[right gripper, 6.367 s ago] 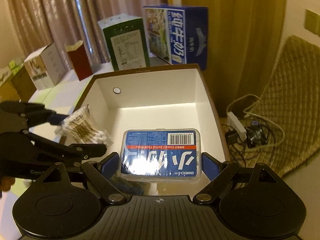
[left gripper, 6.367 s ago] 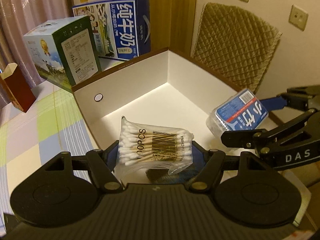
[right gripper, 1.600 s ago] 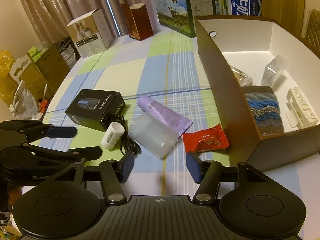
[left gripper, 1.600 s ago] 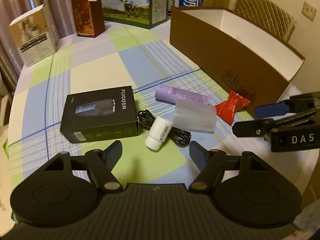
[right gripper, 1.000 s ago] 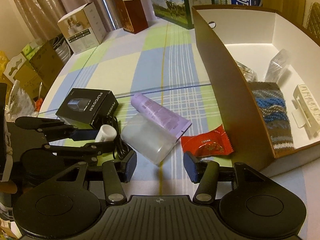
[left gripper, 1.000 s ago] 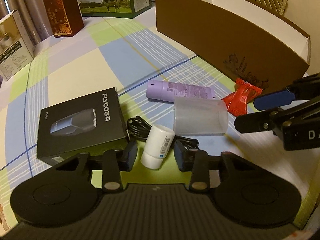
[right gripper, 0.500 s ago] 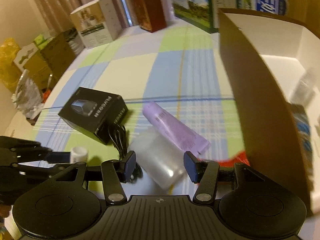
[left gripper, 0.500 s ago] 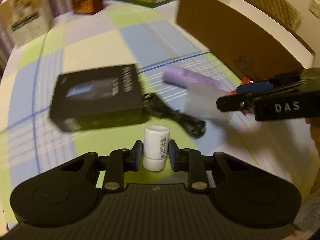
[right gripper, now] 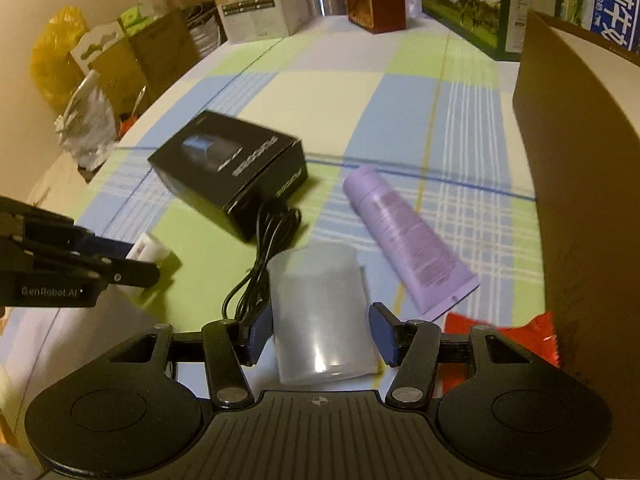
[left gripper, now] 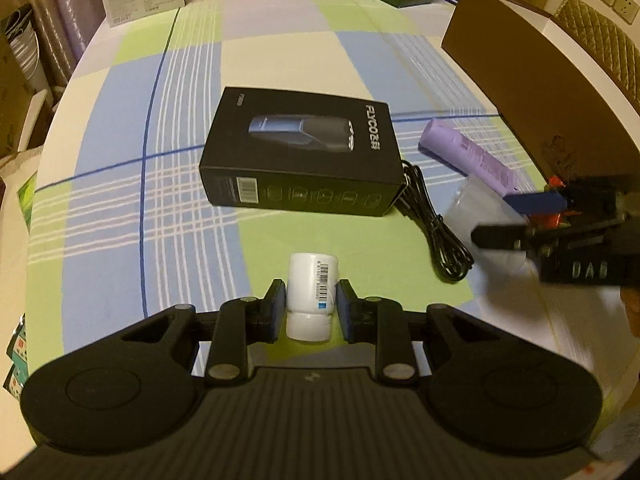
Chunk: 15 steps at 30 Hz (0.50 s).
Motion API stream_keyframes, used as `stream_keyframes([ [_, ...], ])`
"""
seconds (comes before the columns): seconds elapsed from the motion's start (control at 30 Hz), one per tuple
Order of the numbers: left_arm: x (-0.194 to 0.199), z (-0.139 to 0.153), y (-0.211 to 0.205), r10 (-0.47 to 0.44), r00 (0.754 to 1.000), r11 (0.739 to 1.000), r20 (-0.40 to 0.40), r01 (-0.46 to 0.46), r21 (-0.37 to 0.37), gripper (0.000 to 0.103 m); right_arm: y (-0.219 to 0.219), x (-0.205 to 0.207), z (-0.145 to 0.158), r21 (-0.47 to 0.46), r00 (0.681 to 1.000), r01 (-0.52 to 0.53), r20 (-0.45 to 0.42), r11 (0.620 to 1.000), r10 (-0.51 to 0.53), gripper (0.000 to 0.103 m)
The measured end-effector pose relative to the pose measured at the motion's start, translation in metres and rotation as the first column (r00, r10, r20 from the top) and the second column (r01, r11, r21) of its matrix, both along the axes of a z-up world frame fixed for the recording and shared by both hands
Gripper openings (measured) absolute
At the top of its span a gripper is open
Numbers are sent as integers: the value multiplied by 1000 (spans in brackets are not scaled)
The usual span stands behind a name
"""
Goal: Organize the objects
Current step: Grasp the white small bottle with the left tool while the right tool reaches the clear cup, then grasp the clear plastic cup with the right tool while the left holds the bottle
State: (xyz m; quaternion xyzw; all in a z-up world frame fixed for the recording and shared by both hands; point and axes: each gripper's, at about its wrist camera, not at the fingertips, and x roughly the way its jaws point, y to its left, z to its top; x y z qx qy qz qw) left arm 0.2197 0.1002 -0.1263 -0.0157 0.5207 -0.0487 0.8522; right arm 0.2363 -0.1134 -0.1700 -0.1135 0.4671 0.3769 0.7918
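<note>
tools differ: our left tool clamps the white bottle; our right tool straddles the translucent cup, unclosed.

I read "FLYCO" on the black box, "DAS" on my right gripper, "GenRobot.AI" on my left gripper, and "纯牛" on the blue carton.
</note>
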Motion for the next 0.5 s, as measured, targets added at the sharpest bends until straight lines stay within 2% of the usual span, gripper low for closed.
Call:
stream_keyframes([
  [0.17,0,-2,-4,3,1000,1000,-17,-3,2,23,7,-5,-4,-35,999,-1,44,999,3,50],
  [0.3,-2,1,-7,1,1000,1000,-18,-1,-2,23,4,-10,-2,-57,999,-1,45,998,4,49],
  [0.5,-7,8,-13,-6,1000,1000,-7,6,-18,23,-16,-18,18,1,999,28,17,1000,-28,49],
])
